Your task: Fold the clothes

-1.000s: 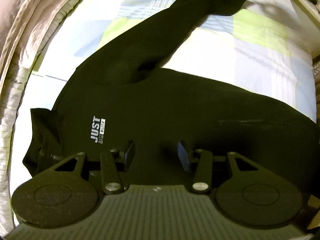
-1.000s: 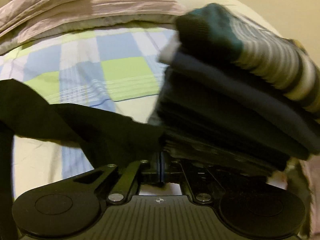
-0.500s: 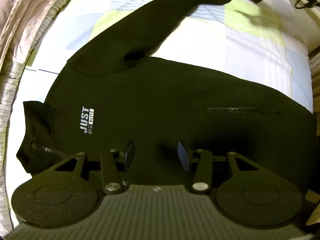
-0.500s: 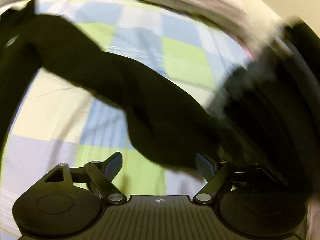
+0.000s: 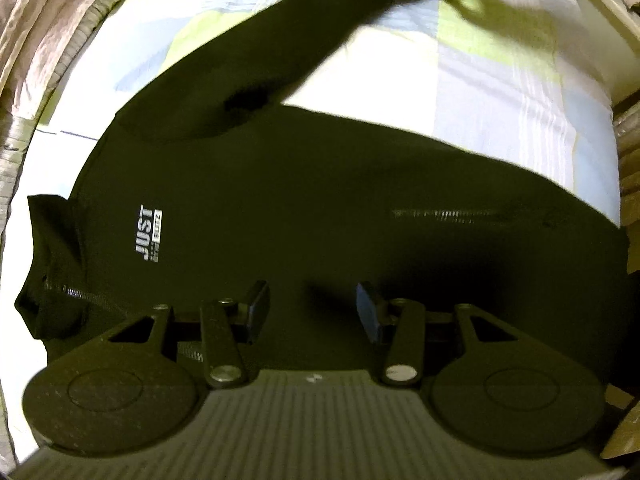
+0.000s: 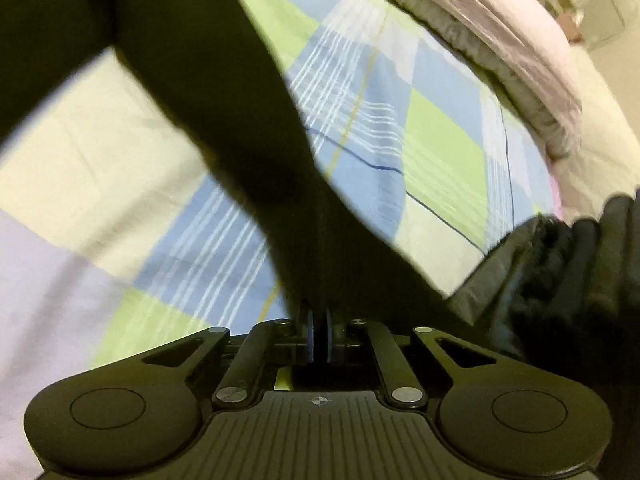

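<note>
Black fabric fills most of the left wrist view: a zip-front jacket (image 5: 320,208) lies spread flat on a bed, its white "JUST" logo (image 5: 151,236) near the collar (image 5: 52,264) at the left and a pocket zip (image 5: 440,214) toward the right. The left claw (image 5: 312,308) hangs over the jacket's body with its jaws apart and nothing between them. The sleeve (image 5: 280,52) stretches from the shoulder up toward the top right corner of that view, raised clear of the sheet, with bare bedding under and beside it.

In the right wrist view the same sleeve (image 6: 248,128) runs down to the right claw (image 6: 319,340), whose jaws are pressed together on the cuff end. The checked sheet (image 6: 440,152), in blue, green, cream and lilac squares, lies open to both sides of the sleeve. A pile of dark clothes (image 6: 560,272) sits just right of that claw. A pinkish quilt (image 6: 500,28) lies along the sheet's far edge, and a pale wall (image 6: 600,92) stands beyond it.
</note>
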Motion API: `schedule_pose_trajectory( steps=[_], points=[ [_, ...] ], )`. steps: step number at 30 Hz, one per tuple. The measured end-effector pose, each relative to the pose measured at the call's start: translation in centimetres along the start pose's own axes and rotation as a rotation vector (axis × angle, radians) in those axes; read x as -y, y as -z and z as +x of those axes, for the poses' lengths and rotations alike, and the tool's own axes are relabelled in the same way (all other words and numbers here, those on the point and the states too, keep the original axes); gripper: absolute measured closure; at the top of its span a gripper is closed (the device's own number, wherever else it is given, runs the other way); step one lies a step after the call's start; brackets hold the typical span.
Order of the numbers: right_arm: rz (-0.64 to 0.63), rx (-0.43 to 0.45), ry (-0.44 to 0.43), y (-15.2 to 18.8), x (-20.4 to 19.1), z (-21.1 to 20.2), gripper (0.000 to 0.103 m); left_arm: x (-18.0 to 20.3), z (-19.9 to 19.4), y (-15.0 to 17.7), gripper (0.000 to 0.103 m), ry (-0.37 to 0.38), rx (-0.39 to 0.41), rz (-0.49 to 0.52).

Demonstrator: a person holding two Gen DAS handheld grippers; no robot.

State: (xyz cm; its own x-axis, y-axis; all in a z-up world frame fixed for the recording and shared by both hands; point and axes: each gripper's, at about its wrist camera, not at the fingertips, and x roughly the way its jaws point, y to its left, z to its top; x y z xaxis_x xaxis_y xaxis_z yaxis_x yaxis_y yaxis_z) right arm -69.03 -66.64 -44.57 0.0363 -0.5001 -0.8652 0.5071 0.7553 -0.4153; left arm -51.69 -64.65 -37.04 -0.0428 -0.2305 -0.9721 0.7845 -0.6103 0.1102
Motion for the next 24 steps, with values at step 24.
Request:
schedule_pose_trajectory(
  steps=[24],
  points=[
    [0.458,-0.13,0.006,3.2,6.8,-5.0,0.068,-0.7,0.1,-2.1,0.06,0.0,0.044,0.028]
  ],
)
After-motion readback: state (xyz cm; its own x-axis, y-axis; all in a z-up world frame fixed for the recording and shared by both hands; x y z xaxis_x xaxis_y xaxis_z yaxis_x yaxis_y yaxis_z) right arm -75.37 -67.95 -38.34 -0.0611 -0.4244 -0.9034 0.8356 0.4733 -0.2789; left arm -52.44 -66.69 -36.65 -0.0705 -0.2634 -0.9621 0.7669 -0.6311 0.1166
